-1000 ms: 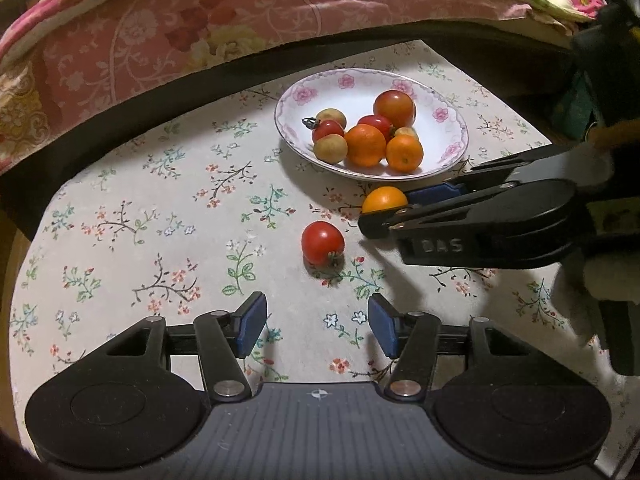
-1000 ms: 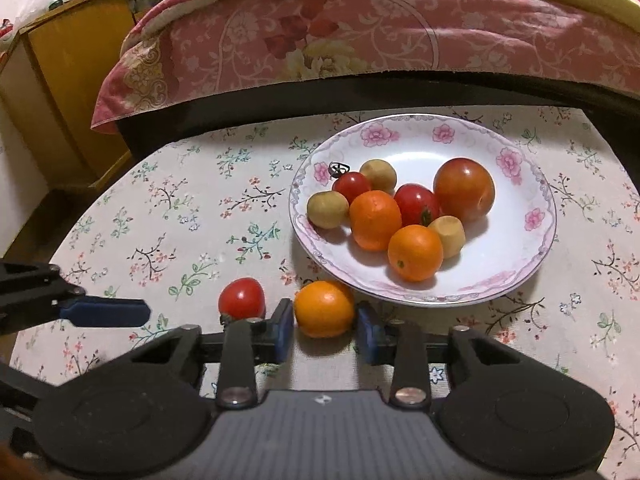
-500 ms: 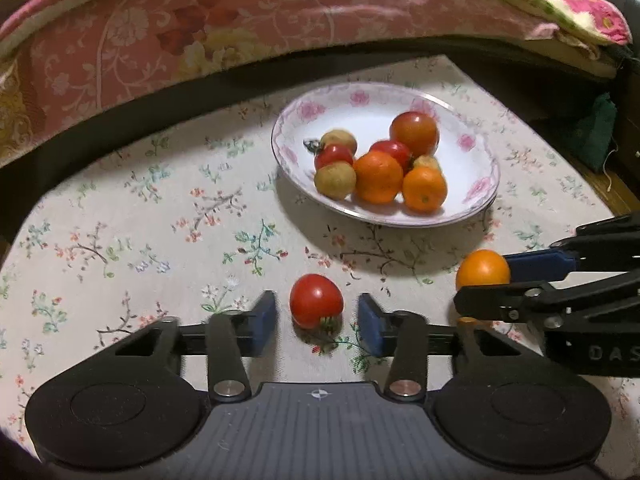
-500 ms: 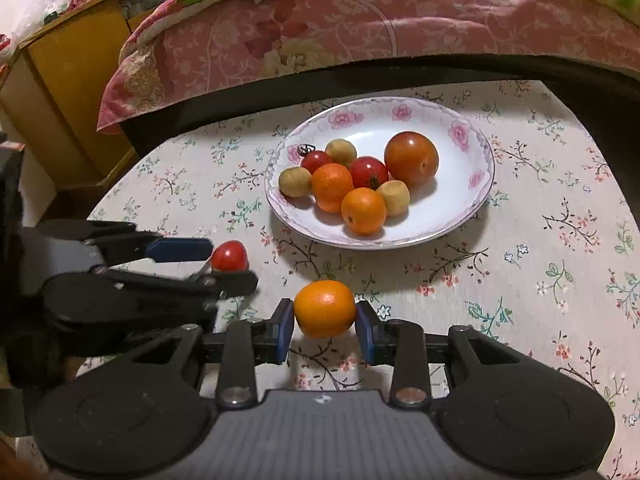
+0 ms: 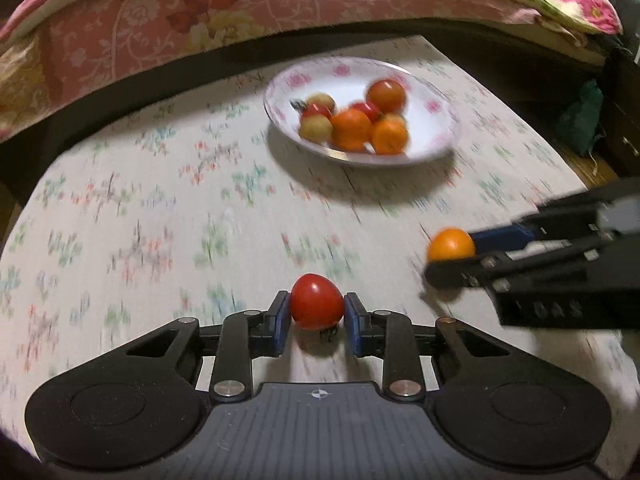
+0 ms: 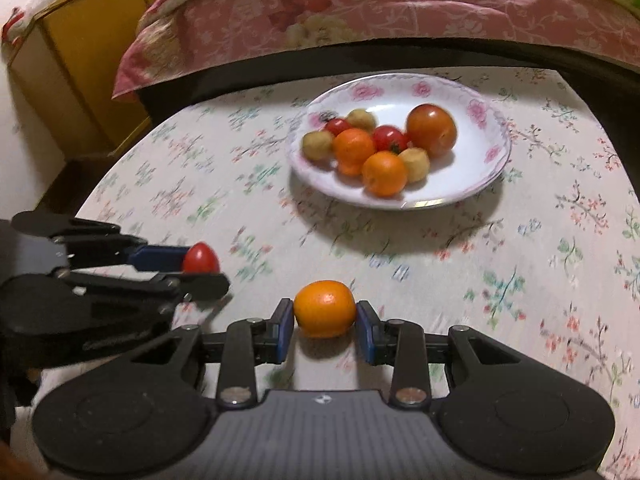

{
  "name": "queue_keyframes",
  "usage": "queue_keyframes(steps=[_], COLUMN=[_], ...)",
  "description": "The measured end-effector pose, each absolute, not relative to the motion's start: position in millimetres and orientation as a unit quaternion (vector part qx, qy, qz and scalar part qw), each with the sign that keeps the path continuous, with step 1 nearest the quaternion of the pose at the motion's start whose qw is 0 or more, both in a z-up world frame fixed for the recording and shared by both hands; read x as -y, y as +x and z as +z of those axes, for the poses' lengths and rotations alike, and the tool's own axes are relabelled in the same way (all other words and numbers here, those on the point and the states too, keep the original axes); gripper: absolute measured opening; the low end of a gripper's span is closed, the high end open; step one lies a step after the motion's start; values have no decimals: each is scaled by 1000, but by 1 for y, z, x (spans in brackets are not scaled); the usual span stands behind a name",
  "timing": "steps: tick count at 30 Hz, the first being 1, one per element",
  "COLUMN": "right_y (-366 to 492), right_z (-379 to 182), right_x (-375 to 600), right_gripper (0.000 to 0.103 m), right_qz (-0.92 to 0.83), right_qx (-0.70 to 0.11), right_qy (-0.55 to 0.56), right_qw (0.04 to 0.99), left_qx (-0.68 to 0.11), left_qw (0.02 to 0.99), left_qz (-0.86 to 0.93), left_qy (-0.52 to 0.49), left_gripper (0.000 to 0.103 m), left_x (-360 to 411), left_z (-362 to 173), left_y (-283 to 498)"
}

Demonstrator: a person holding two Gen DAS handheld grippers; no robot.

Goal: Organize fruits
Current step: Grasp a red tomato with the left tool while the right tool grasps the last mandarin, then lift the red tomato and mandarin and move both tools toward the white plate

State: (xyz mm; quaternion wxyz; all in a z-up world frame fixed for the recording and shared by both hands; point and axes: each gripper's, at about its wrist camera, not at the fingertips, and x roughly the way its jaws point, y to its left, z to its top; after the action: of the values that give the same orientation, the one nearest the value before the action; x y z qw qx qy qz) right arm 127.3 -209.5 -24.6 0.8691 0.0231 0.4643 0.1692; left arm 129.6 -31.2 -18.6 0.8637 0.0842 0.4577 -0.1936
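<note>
My left gripper (image 5: pixel 316 314) is shut on a red tomato (image 5: pixel 317 306) and holds it just above the floral tablecloth; it also shows in the right wrist view (image 6: pixel 200 258). My right gripper (image 6: pixel 325 322) is shut on an orange (image 6: pixel 325 308), seen in the left wrist view (image 5: pixel 450 244) too. A white floral plate (image 6: pixel 476 190) further back holds several tomatoes, oranges and small yellowish fruits. The plate also shows in the left wrist view (image 5: pixel 432 148).
The table with the floral cloth (image 6: pixel 540 264) has a dark edge at the back. A bed with a pink quilt (image 6: pixel 360 4) lies behind it. A yellow wooden cabinet (image 6: pixel 80 52) stands at the left. A green cloth (image 5: pixel 580 116) lies at the right.
My left gripper moved forward around the red tomato and shut on it. My right gripper pulled back from the plate with the orange and lifted it. Both views are blurred by motion.
</note>
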Motion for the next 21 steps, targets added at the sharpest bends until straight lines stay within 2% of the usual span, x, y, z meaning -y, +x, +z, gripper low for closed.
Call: queue_keyframes(steps=[8, 13, 16, 18, 21], right_y=[76, 75, 78, 80, 81], right_z=[-29, -31, -30, -30, -31], right_x=[189, 195, 195, 195, 195], right_gripper=[28, 29, 34, 42, 41], right_qz=[179, 179, 175, 171, 177], right_qx=[-468, -460, -466, -469, -467], right_qy=[-50, -33, -25, -24, -22], right_qw=[864, 869, 867, 866, 866], left_qx=[-463, -451, -450, -451, -450], left_qw=[849, 855, 857, 856, 856], left_qz=[-222, -225, -222, -225, -226], left_qy=[121, 120, 114, 113, 115], left_gripper=[39, 40, 48, 49, 51], left_x=[42, 42, 39, 38, 37], left_z=[-24, -25, -26, -27, -26], left_y=[83, 85, 89, 92, 93])
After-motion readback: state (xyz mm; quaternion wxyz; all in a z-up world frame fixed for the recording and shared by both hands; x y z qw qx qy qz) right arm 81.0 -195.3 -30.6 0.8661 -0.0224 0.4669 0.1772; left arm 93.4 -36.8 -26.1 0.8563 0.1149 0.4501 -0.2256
